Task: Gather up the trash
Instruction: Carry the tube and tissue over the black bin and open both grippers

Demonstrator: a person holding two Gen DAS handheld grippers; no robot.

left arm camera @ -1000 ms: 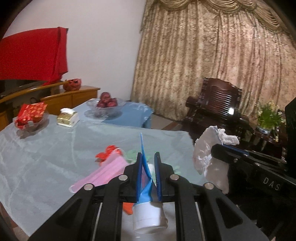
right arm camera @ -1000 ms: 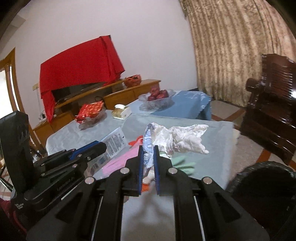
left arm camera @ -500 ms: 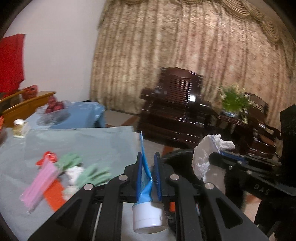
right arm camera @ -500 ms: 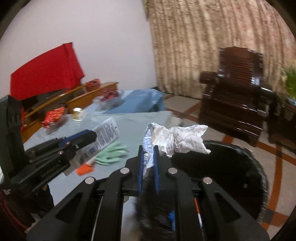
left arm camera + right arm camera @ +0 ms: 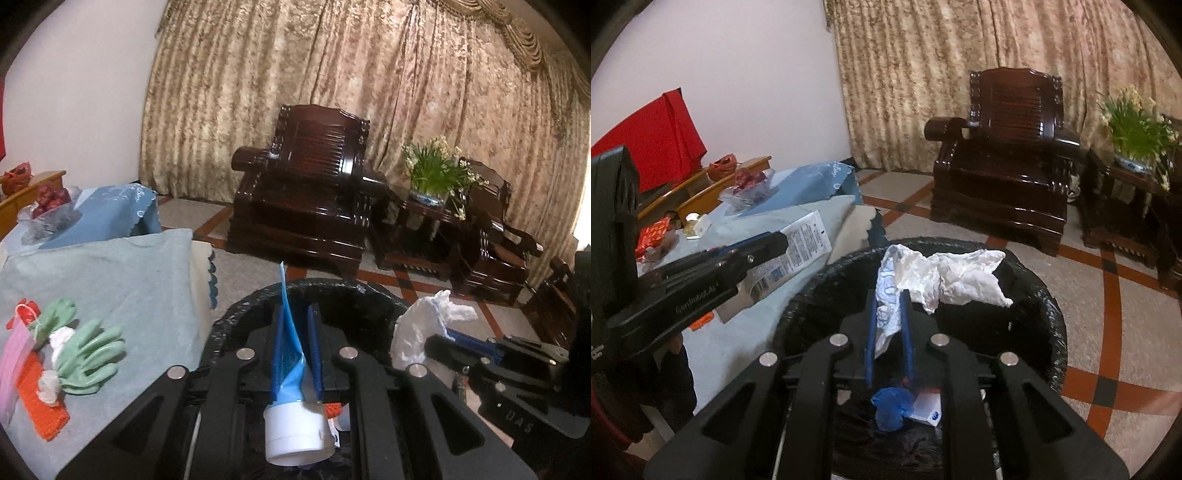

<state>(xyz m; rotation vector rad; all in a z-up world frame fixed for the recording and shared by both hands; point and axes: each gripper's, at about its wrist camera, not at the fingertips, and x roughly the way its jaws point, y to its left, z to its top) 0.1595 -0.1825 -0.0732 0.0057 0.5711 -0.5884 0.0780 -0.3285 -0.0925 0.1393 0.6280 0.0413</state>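
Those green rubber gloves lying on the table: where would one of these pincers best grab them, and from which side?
Probably from above, at the cuff end of the green gloves, where the rubber bunches into a thicker fold. They lie flat and limp on the table cloth, fingers splayed toward the bin, so single fingers would likely slip or stretch. Both grippers are occupied now.

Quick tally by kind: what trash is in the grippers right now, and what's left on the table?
Held tube: 1
Held crumpled paper: 1
Green gloves: 2
Pink mask: 1
Orange wrapper: 1
Red scrap: 1
Total: 7
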